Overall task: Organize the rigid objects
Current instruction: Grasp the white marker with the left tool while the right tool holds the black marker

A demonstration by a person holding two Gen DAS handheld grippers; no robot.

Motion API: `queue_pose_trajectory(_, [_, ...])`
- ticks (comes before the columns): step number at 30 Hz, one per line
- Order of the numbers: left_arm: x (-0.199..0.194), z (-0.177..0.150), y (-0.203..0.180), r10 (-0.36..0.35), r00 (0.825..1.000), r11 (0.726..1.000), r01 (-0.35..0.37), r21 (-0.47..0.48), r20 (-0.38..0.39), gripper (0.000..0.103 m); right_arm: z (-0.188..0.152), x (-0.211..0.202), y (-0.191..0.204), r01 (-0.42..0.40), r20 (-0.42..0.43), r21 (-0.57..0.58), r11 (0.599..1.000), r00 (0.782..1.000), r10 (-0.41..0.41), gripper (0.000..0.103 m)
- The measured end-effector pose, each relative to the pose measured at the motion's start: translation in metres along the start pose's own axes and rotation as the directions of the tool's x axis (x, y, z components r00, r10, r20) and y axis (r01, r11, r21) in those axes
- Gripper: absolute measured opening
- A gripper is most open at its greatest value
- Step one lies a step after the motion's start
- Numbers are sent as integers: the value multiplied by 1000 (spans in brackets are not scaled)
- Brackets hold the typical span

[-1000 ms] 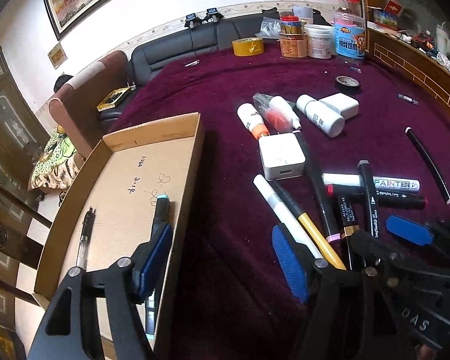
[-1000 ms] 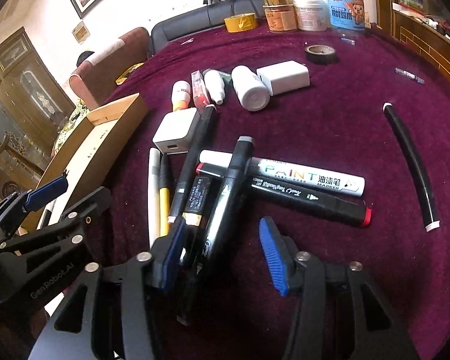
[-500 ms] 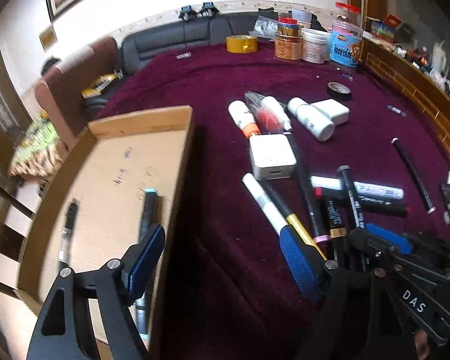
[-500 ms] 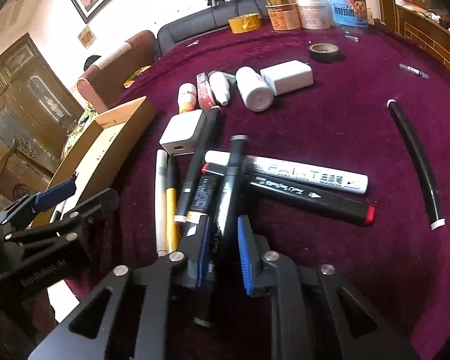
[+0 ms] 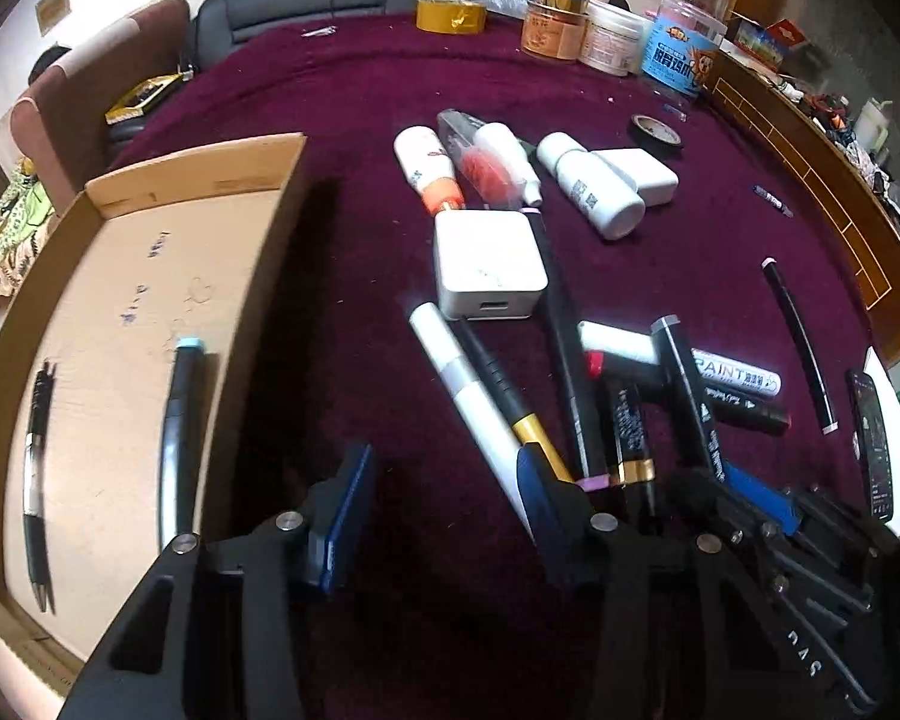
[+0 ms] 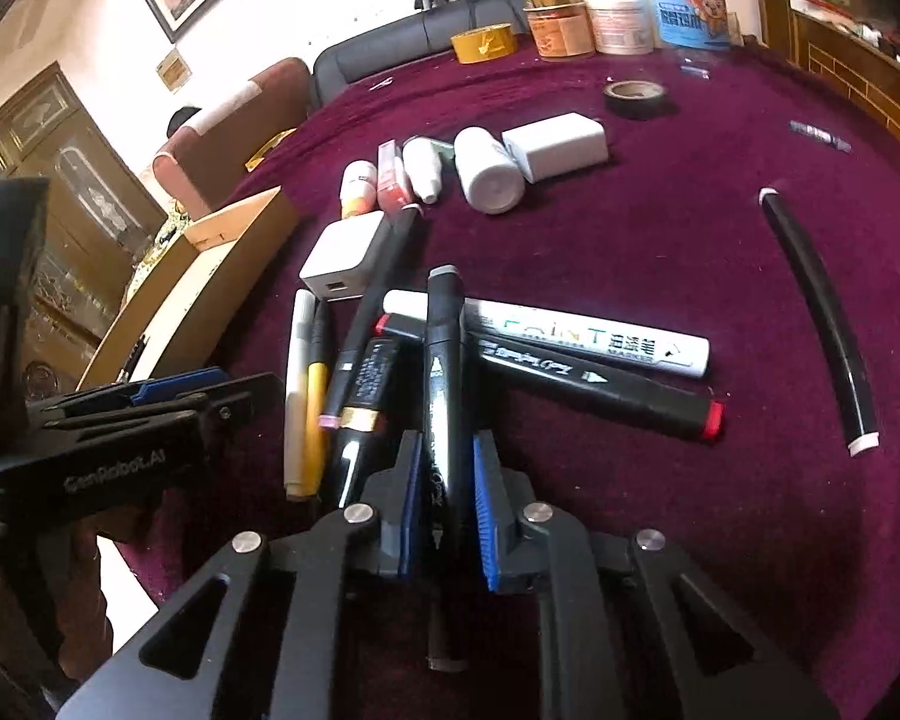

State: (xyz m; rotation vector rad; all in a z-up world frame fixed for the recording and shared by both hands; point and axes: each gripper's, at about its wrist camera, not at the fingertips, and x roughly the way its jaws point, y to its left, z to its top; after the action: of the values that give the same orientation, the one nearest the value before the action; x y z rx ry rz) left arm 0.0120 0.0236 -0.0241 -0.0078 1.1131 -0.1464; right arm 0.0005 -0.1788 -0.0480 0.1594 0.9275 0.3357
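Observation:
My right gripper (image 6: 444, 504) is shut on a black marker with a grey cap (image 6: 444, 372), which lies across the pile of pens and markers on the maroon table (image 6: 690, 228); it also shows in the left wrist view (image 5: 690, 396). My left gripper (image 5: 444, 510) is open and empty over the cloth, just right of the cardboard tray (image 5: 150, 276). The tray holds a dark marker with a light blue cap (image 5: 177, 438) and a black pen (image 5: 36, 468). A white paint marker (image 6: 570, 336), a red-capped black marker (image 6: 600, 384) and a white pen (image 5: 468, 396) lie in the pile.
A white charger block (image 5: 489, 264), white bottles (image 5: 594, 192) and another white block (image 5: 642, 174) lie beyond the pile. A black tube (image 6: 822, 318) lies to the right. Tape rolls (image 6: 633, 99) and jars (image 6: 621, 18) stand at the back. A phone (image 5: 870, 444) lies at the right edge.
My right gripper has closed on the grey-capped black marker. My left gripper has swung right, from over the tray to the cloth beside it, leaving the blue-capped marker in the tray.

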Motion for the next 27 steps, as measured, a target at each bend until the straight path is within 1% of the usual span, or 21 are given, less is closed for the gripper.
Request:
queue_pose_trajectory(3, [3,8,-5,14,1000,1000,-14,11,5,52,0,2,2,-1,4,-13,1000,1000,1,16])
queue_pose_trajectory(4, [5,9,-8,34,999,999,-34,25,4,49,0,2,3,-1,4,-19,1000,1000,1,16])
queue_pose_trajectory(5, [10,11,-9,52,999,998,-52,38,-5,37,0,2,4,1,7,-24,1000,1000,-1,16])
queue_pose_trajectory(6, [14,11,-8,55,998,998,-54,38,-24,28,0,2,4,3,8,-28,1000,1000,-3,16])
queue_pose_trajectory(7, [17,9,-6,50,998,998,-48,32,-47,21,0,2,4,2,9,-32,999,1000,-2,16])
queue_pose_trajectory(8, [13,7,-4,51,998,998,-50,29,-34,18,0,2,4,2,10,-34,999,1000,-2,16])
queue_pose_trajectory(10, [10,4,-2,46,998,999,-45,29,-31,18,0,3,4,11,13,-44,999,1000,-10,16])
queue_pose_trajectory(12, [10,6,-5,60,998,997,-59,45,-26,18,0,4,7,28,18,-61,998,999,-27,16])
queue_pose_trajectory(14, [13,7,-12,92,996,993,-91,69,-6,19,-1,6,12,58,29,-85,995,998,-56,16])
queue_pose_trajectory(16, [13,4,-22,145,989,981,-148,128,34,18,-3,6,17,85,38,-115,990,996,-81,16])
queue_pose_trajectory(17, [12,1,-25,160,986,976,-165,145,48,17,-4,5,16,86,41,-116,990,996,-82,16])
queue_pose_trajectory(19, [12,-4,-25,175,982,969,-184,163,66,15,-4,4,14,78,38,-105,991,997,-74,15])
queue_pose_trajectory(22, [3,-9,-24,155,985,973,-165,158,76,13,-3,2,9,50,34,-71,996,998,-47,15])
queue_pose_trajectory(25, [-8,-8,-20,176,975,970,-195,145,134,13,-4,-3,6,29,43,-43,999,999,-28,15])
queue_pose_trajectory(27, [-17,-9,-18,172,973,973,-193,130,157,13,-4,-6,8,25,53,-39,999,998,-23,15])
